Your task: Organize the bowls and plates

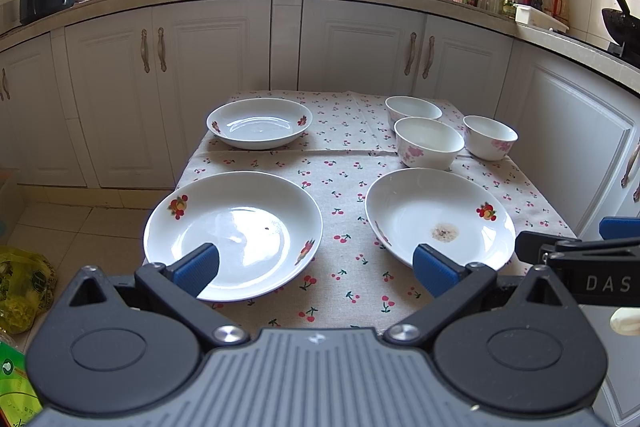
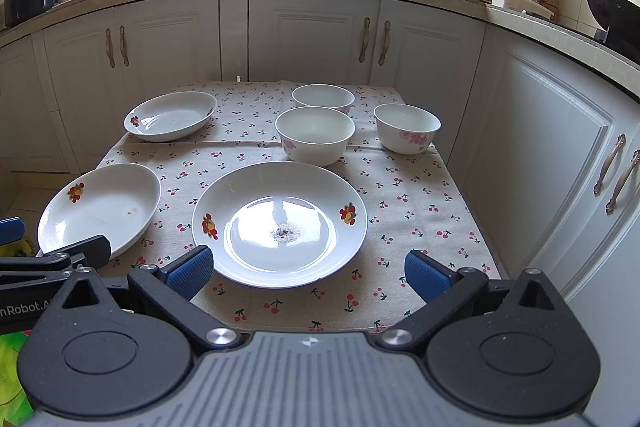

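Both jaws wide apart, empty: left gripper (image 1: 316, 269) and right gripper (image 2: 308, 269) at tabletop (image 2: 400, 307) near edge; three plates (image 2: 280, 223), three bowls (image 2: 316, 135) ahead.

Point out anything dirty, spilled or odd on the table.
The near right plate has a greyish-brown food smear at its centre. The near left plate carries a small dark speck. Nothing is chipped or tipped.

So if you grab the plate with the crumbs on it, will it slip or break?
The plate with the crumbs looks glazed and shiny, so it's probably slippery between the blue pads. It looks ceramic, so likely stiff and breakable if dropped. Its shallow sloped rim may tilt when pinched.
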Demonstrator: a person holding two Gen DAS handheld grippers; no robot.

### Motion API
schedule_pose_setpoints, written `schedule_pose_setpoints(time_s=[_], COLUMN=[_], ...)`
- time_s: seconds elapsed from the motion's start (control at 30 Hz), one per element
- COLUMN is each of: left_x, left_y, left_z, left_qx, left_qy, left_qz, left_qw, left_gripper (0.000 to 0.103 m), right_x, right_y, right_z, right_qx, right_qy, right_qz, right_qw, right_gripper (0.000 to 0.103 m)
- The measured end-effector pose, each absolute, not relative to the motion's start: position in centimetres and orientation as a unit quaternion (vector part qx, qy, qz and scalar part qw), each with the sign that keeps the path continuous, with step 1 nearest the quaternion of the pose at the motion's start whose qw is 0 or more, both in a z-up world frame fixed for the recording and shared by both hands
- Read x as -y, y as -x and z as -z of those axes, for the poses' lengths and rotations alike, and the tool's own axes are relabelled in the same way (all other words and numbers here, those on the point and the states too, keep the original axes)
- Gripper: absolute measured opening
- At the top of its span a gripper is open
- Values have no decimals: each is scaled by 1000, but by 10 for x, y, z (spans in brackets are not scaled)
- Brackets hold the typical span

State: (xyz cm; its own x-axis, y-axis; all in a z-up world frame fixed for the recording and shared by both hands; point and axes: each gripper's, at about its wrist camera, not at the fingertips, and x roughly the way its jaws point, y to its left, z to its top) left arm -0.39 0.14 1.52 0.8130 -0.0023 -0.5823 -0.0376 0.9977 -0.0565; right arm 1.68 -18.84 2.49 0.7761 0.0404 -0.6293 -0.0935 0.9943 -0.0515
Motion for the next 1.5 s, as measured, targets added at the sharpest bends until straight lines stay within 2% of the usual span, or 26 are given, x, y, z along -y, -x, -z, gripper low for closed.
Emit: schedule_pose_setpoints(time_s=[1.17,1.5], left_x=[-4,-11], left_y=[-4,-14], left_z=[-13,-10], left_qx=[-301,-287], left_qy=[30,23], left_qz=[-5,8], left_qw=[953,958], left_gripper=[102,102], right_x=[183,178], right_y=[-21,-35], right_z=[-25,-33], right_qx=[-328,-302], right_qy=[54,61], right_qz=[-30,-66], right_qw=[943,949], right_gripper=[103,103])
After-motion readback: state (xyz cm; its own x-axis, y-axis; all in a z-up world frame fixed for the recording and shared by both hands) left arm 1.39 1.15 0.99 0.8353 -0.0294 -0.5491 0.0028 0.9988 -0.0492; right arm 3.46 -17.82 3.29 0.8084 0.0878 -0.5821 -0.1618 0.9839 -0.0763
